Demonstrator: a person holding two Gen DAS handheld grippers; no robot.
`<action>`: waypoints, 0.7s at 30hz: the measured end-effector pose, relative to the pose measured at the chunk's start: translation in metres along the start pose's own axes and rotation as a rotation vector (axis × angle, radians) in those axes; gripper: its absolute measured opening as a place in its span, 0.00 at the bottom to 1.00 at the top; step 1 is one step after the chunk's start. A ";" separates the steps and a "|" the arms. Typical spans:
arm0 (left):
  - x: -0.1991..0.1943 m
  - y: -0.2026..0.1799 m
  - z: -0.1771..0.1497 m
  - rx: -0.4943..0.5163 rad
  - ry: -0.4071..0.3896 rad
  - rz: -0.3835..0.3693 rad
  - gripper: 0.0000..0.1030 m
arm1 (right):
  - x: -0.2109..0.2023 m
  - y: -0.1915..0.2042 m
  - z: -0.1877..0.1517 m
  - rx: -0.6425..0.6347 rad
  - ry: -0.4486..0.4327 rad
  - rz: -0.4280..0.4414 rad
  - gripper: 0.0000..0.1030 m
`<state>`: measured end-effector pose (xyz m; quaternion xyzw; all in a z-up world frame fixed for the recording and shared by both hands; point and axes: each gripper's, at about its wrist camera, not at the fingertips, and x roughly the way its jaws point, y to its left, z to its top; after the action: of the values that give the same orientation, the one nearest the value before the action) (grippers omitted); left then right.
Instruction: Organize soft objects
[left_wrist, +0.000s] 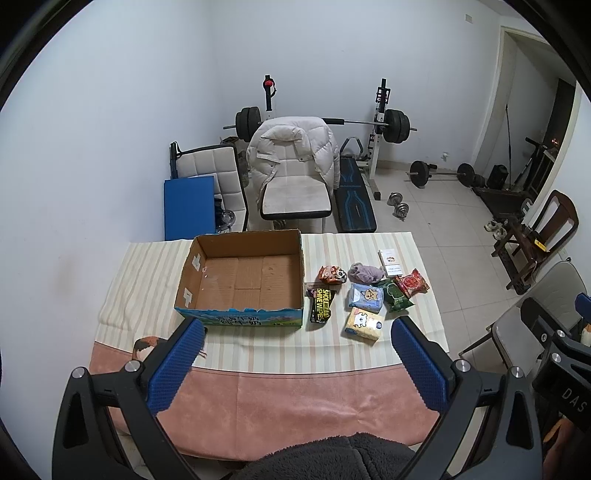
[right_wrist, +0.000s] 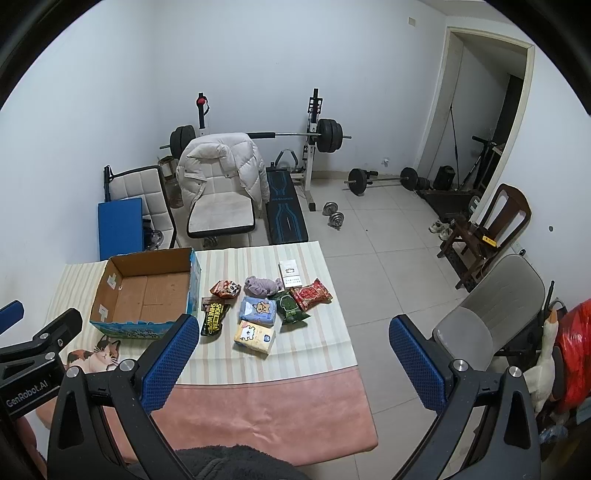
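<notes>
While both sets of tongs hover above the near edge of the table with nothing in them, the left gripper and the right gripper each stand spread wide, blue pads far apart.

Nothing is packed yet, judging by the bare floor of the cardboard box, which sits left of centre in the left view. The soft things lie in a cluster just right of it: a yellow tissue pack nearest the camera, a blue tissue pack behind it, a black wipes pouch beside the box wall, a purple cloth, a green snack bag, a red snack bag, an orange snack bag and a white carton at the back.

A sensible first pick looks like the yellow tissue pack, being closest and unobstructed. Its long axis runs roughly left to right in the frame, slightly skewed, printed face up. Closing across its short side, gently, should avoid crushing it or nudging its neighbours.
</notes>
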<state>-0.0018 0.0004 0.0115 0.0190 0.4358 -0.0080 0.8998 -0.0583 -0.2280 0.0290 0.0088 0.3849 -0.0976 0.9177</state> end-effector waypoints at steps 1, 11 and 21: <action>0.000 0.000 0.000 0.000 -0.001 0.002 1.00 | 0.000 0.001 0.001 -0.001 0.002 -0.001 1.00; 0.001 -0.001 0.000 -0.001 -0.004 0.004 1.00 | 0.007 0.007 -0.009 -0.008 -0.001 -0.003 1.00; 0.000 0.002 -0.002 -0.004 -0.004 -0.001 1.00 | 0.006 0.008 -0.009 -0.006 -0.004 0.003 1.00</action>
<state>-0.0032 0.0025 0.0100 0.0168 0.4339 -0.0075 0.9008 -0.0593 -0.2201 0.0182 0.0063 0.3833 -0.0950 0.9187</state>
